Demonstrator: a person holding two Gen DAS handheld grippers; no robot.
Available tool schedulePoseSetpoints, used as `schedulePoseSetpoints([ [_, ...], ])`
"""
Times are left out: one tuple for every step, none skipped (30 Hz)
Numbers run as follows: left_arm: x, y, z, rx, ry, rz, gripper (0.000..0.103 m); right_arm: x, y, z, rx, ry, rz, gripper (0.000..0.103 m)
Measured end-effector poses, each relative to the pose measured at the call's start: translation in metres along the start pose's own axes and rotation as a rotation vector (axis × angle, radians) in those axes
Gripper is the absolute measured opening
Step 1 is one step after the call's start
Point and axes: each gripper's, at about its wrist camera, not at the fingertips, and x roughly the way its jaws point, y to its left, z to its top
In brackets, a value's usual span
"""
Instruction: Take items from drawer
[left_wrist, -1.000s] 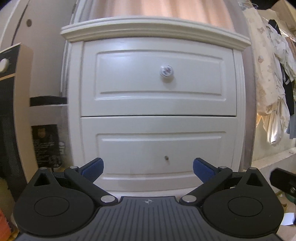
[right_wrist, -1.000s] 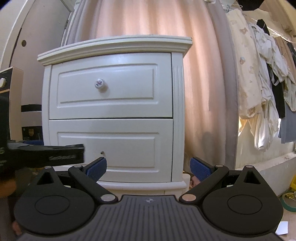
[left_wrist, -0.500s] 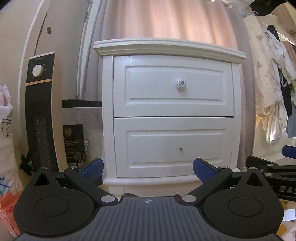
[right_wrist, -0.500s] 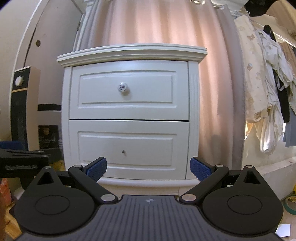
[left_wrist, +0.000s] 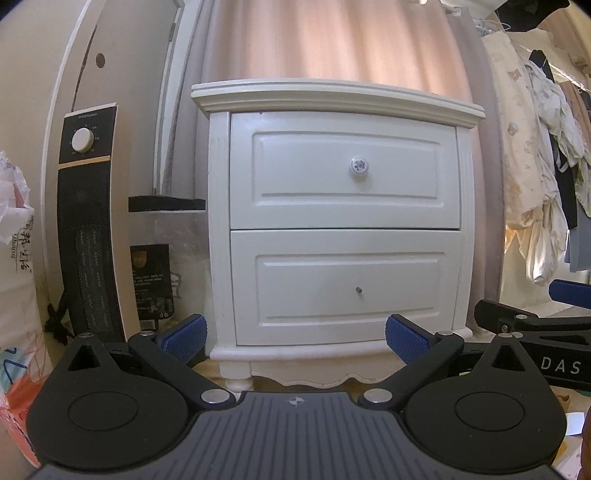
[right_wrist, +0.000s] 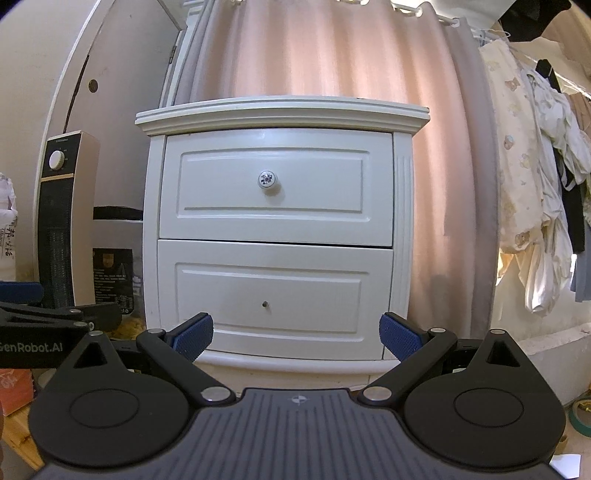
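White 2-drawer nightstand (left_wrist: 343, 221) stands on floor straight ahead of both cams, in front of pink curtain (left_wrist: 332, 40). Molded top, fluted side posts, scalloped skirt w/ short feet. Top drawer (left_wrist: 345, 171) shut, raised-panel front, round white ceramic knob (left_wrist: 358, 165) w/ dark floral print at center. Bottom drawer (left_wrist: 347, 286) also shut, same panel, only a small metal stud (left_wrist: 358, 290) where the knob goes. Thin dark gap between the 2 fronts.

L gripper (left_wrist: 295, 336) low in frame, blue pads wide apart, nothing between them, well short of the cabinet. R gripper (right_wrist: 297, 334) same: spread wide, empty, not touching anything. Each gripper shows at the edge of the other's view.

Left of nightstand: black/beige tower heater (left_wrist: 86, 221) w/ white dial, near it a black box w/ label. Right side: clothes (left_wrist: 535, 166) hanging, pale printed fabric + dark items.
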Motion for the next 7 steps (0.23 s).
schedulePoseSetpoints([
  [0.0005, -0.0001, -0.0002, 0.000, 0.001, 0.001, 0.103, 0.0004, -0.0001, -0.0001, 0.000, 0.001, 0.000, 0.103],
  [0.0011, -0.0002, -0.0003, 0.000, 0.001, 0.002, 0.103, 0.0008, -0.0003, -0.0002, 0.000, 0.003, -0.001, 0.103],
  [0.0018, -0.0001, -0.0005, -0.003, 0.001, 0.002, 0.103, 0.0012, -0.0002, -0.0002, -0.002, 0.004, -0.001, 0.103],
  [0.0021, -0.0004, -0.0007, -0.004, 0.001, 0.002, 0.103, 0.0016, -0.0002, -0.0003, -0.003, 0.004, -0.002, 0.103],
  [0.0024, -0.0002, -0.0007, -0.005, 0.000, 0.002, 0.103, 0.0021, -0.0001, -0.0003, -0.005, 0.005, -0.002, 0.103],
  [0.0026, 0.0000, -0.0007, -0.007, -0.001, 0.003, 0.103, 0.0026, -0.0001, -0.0001, -0.005, 0.005, -0.002, 0.103],
  [0.0026, 0.0005, -0.0007, -0.011, -0.004, 0.006, 0.103, 0.0031, 0.0000, -0.0003, -0.005, 0.005, -0.001, 0.103],
])
